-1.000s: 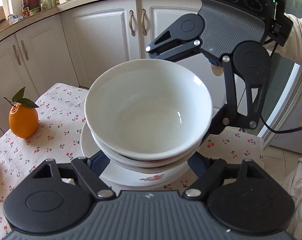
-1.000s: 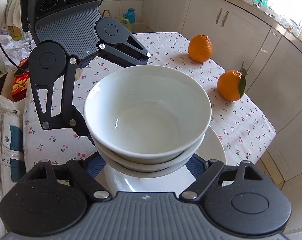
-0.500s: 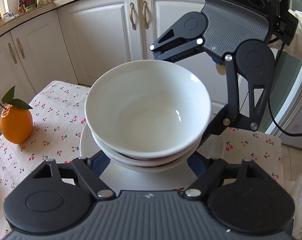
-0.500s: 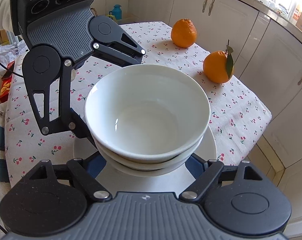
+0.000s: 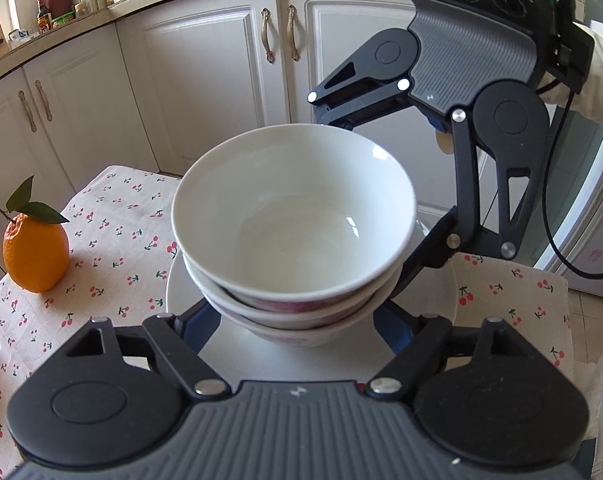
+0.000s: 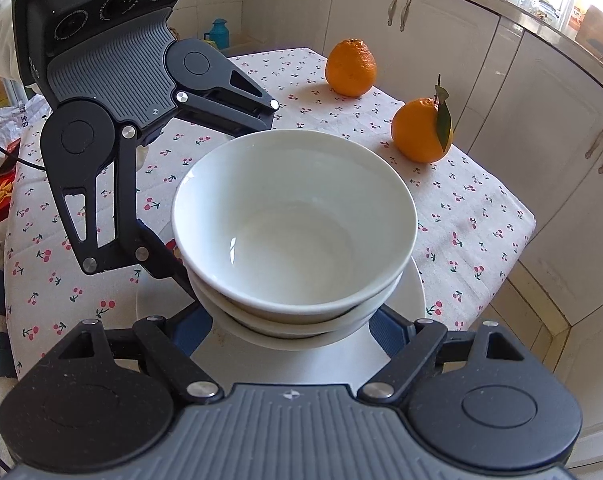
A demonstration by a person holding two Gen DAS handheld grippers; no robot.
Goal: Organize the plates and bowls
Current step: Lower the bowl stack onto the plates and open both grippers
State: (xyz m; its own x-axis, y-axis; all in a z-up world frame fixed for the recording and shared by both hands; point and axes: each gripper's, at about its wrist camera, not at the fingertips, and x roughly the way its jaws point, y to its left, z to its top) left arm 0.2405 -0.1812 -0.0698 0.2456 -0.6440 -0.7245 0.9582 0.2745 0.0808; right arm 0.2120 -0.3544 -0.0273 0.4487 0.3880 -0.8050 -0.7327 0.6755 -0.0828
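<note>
Left wrist view shows the left gripper (image 5: 297, 320) spread wide around a stack of white bowls (image 5: 295, 220), its blue fingertips (image 5: 195, 326) at either side of the lowest bowl. The right gripper (image 5: 363, 196) reaches in from the far side, also spread wide about the stack. The bowls sit on a plate (image 6: 321, 354) over the cherry-print table (image 6: 469, 204). Two oranges (image 6: 421, 130) rest well apart from them.
</note>
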